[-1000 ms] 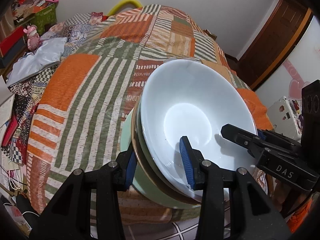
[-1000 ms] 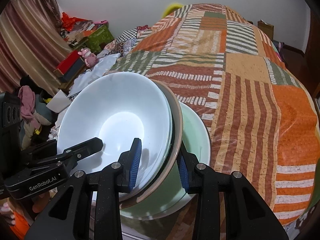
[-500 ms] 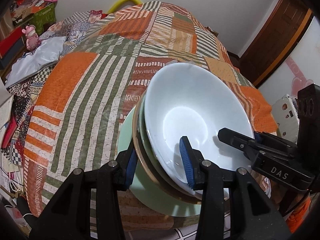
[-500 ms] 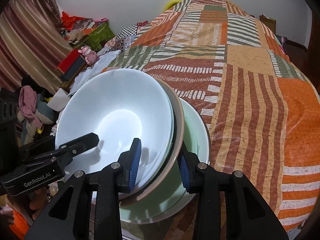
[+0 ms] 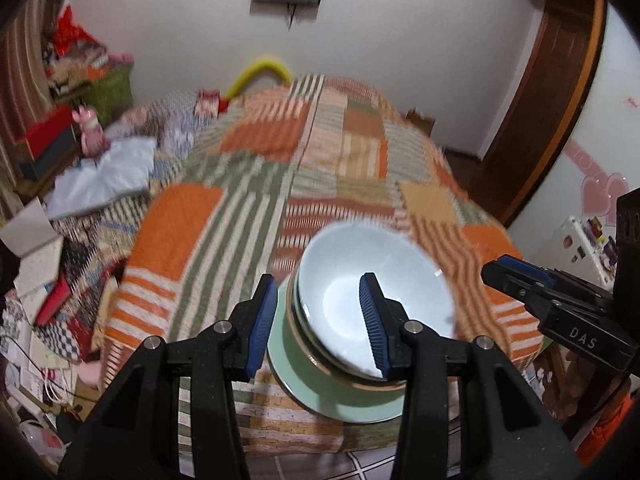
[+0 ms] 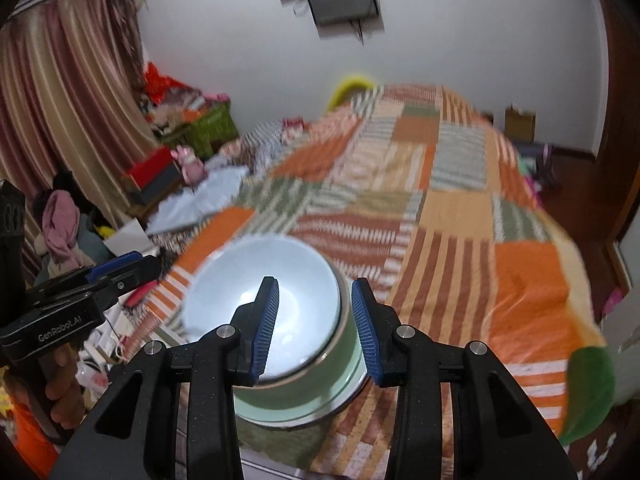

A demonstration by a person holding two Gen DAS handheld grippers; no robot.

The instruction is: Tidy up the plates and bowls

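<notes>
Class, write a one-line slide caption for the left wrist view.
Left gripper open above white bowl stacked on green plate.

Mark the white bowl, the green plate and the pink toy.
white bowl [image 5: 352, 280]: left wrist view, inner wall.
green plate [image 5: 340, 396]: left wrist view, bare near rim.
pink toy [image 5: 91, 130]: left wrist view, its body.

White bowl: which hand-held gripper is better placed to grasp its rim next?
Probably right, narrowly: the right hand-held gripper is open and straddles the white bowl at its rim; the left hand-held gripper looks similar.
</notes>
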